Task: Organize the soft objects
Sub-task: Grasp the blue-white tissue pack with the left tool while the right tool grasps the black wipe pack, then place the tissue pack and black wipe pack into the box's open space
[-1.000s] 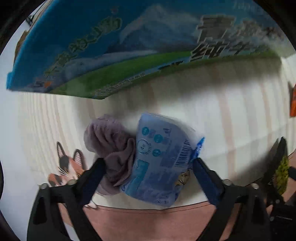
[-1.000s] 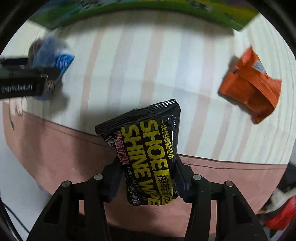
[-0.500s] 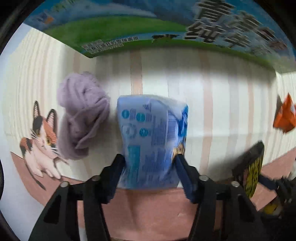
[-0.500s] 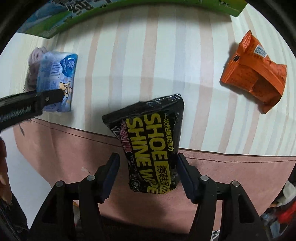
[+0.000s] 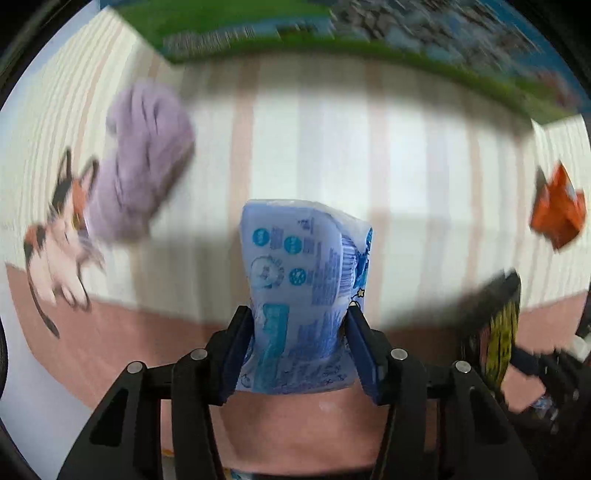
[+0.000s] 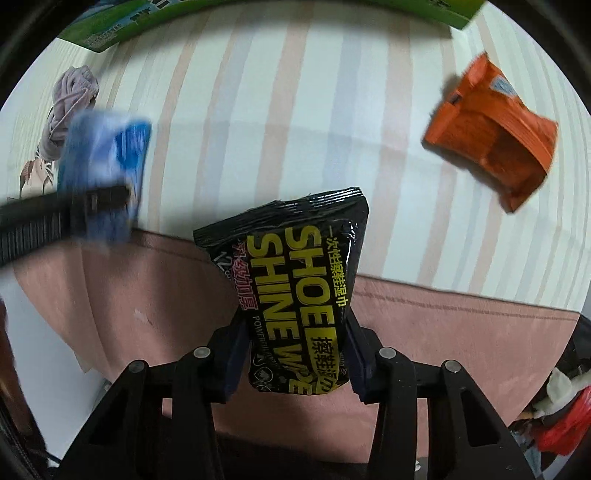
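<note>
- Presently we find the left gripper (image 5: 299,347) clamped on a blue tissue pack (image 5: 306,280), held clear above the striped cloth (image 5: 424,192).
- We note the right gripper (image 6: 295,354) clamped on a black shoe-wipe pack (image 6: 299,291).
- We record a purple rag (image 5: 144,162) and an orange pouch (image 6: 491,144) lying on the cloth, well apart.
- We see a green-and-blue carton (image 5: 332,29) at the far edge.

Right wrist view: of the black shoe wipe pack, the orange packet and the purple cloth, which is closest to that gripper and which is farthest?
1. Black shoe wipe pack: clamped in the right gripper itself, centre.
2. Orange packet: lying on the striped sheet, upper right.
3. Purple cloth: far upper left, beyond the blue pack held by the left gripper.
</note>
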Tool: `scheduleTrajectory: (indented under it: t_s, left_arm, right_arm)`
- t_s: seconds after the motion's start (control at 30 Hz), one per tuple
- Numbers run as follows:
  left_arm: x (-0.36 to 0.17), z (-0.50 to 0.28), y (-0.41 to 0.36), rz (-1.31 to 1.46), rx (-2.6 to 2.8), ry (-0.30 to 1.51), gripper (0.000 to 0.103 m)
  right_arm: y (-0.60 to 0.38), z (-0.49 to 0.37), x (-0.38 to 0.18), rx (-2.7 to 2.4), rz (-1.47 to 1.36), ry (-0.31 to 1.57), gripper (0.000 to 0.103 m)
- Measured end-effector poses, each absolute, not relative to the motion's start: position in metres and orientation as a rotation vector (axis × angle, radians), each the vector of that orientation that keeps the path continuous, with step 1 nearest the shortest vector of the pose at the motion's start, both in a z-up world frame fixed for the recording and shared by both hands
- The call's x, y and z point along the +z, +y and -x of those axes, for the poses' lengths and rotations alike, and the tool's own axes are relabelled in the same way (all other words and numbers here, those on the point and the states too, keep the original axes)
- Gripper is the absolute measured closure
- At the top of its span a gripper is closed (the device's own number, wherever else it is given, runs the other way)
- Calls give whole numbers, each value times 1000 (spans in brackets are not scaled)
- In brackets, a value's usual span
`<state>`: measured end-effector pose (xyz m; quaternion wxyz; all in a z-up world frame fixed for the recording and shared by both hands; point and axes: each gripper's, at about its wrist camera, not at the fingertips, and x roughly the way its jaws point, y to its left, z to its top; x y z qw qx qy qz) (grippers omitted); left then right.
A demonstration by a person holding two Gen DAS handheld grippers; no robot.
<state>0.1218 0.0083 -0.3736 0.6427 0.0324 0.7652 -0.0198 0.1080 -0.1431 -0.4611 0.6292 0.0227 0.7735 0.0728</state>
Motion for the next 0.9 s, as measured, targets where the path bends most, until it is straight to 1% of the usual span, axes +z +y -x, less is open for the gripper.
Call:
scheduleTrajectory:
  t_s: [0.07, 0.13, 0.17, 0.23, 0.27, 0.33, 0.37, 0.43, 0.47, 0.53, 0.57, 0.7, 0.8, 0.9]
  left_arm:
    - [-379, -112, 5, -58, -51, 1772, 54]
    - [-383, -105, -2, -40, -45, 1793, 47]
    - [-385, -105, -3, -38, -44, 1794, 46]
    - [-385, -106, -4, -43, -50, 1789, 49]
    - [-382, -106, -7, -51, -62, 1775, 52]
    - [-377, -119, -16, -61, -82, 1764, 61]
    - [-372, -118, -18, -60, -94, 1760, 62]
    - [-352, -126, -18, -43, -126, 1735, 63]
    - [-336, -131, -20, -27, -143, 1710, 63]
    - [-303, -143, -22, 20, -185, 1659, 63]
    - [-277, -154, -23, 58, -209, 1615, 63]
    - [-205, -203, -18, 197, -290, 1517, 63]
    - [-188, -256, -9, 263, -335, 1500, 63]
    - [-188, -306, -22, 290, -345, 1504, 63]
  right_arm:
    - [-144, -105, -463, 165, -60, 1791, 53]
    - [-146, -104, -470, 147, -95, 1812, 47]
    - [-145, -104, -473, 146, -99, 1825, 44]
    - [-144, -105, -472, 151, -100, 1818, 43]
    - [-140, -105, -473, 154, -77, 1816, 43]
    - [-132, -105, -471, 155, -35, 1794, 52]
    - [-128, -105, -467, 168, -35, 1786, 55]
    - [-127, -108, -457, 188, -83, 1788, 57]
    - [-126, -110, -447, 198, -99, 1775, 58]
    - [-133, -122, -410, 224, -135, 1705, 58]
    - [-137, -128, -395, 233, -149, 1675, 58]
    - [-160, -171, -305, 249, -203, 1494, 58]
    - [-182, -216, -253, 234, -212, 1389, 58]
    - [-202, -263, -236, 201, -208, 1356, 58]
